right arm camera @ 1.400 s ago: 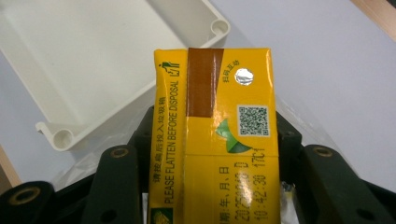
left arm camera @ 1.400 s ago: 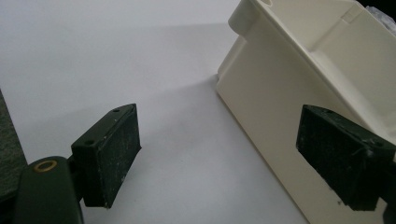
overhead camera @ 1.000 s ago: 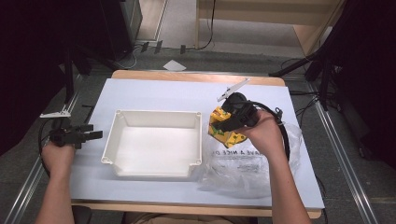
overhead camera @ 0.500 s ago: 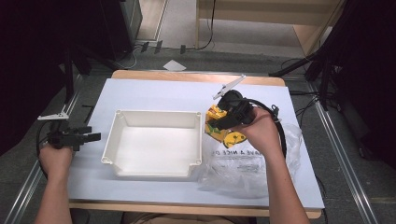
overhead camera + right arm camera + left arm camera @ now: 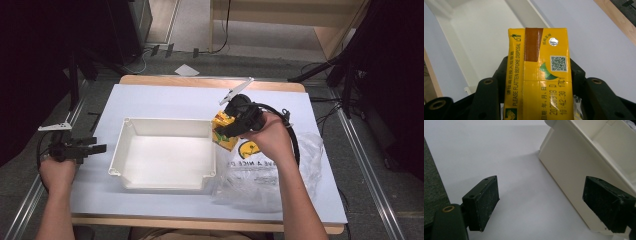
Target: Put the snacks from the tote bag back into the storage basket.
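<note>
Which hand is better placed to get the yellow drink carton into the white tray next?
Right. The right gripper is already clamped on the yellow drink carton, held at the white tray by its right rim. The left gripper stands open and empty, off the tray's left wall.

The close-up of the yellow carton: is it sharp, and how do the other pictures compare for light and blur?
Right gripper view: the yellow carton is sharp, its print readable, evenly lit. Left gripper view: the left claw pads look soft, and the white tray casts a faint shadow on the table sheet. High view: bright table, dark surroundings, slightly soft; the plastic bag shows glints.
</note>
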The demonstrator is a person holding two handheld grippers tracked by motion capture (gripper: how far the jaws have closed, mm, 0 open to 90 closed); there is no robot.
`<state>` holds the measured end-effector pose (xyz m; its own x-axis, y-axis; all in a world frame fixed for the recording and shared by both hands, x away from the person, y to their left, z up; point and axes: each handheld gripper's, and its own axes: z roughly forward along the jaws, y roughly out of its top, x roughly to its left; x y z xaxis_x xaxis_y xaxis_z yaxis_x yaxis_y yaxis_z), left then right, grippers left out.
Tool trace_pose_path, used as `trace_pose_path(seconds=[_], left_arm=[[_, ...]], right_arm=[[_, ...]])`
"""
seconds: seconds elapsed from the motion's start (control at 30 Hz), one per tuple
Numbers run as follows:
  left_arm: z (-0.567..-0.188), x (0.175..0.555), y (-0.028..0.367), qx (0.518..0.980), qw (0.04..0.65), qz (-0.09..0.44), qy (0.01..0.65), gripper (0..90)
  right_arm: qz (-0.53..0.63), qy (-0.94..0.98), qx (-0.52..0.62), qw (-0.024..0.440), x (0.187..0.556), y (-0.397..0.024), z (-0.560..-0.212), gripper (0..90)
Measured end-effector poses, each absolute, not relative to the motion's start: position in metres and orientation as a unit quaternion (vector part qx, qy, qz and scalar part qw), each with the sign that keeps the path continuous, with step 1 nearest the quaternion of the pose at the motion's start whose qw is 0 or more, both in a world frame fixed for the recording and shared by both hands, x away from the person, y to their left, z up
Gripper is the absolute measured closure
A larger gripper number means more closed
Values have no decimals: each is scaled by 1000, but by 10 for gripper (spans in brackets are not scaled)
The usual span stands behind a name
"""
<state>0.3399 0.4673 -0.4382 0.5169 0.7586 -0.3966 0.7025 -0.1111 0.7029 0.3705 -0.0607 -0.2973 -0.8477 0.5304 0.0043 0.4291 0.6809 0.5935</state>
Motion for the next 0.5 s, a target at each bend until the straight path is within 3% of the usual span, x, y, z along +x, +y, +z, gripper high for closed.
trace_pose_path(seconds=[0.5], left_arm=[[-438,339,469,743,456,32,490,146]], right_arm=[[304,915,250,90,367,-47,-297,530]])
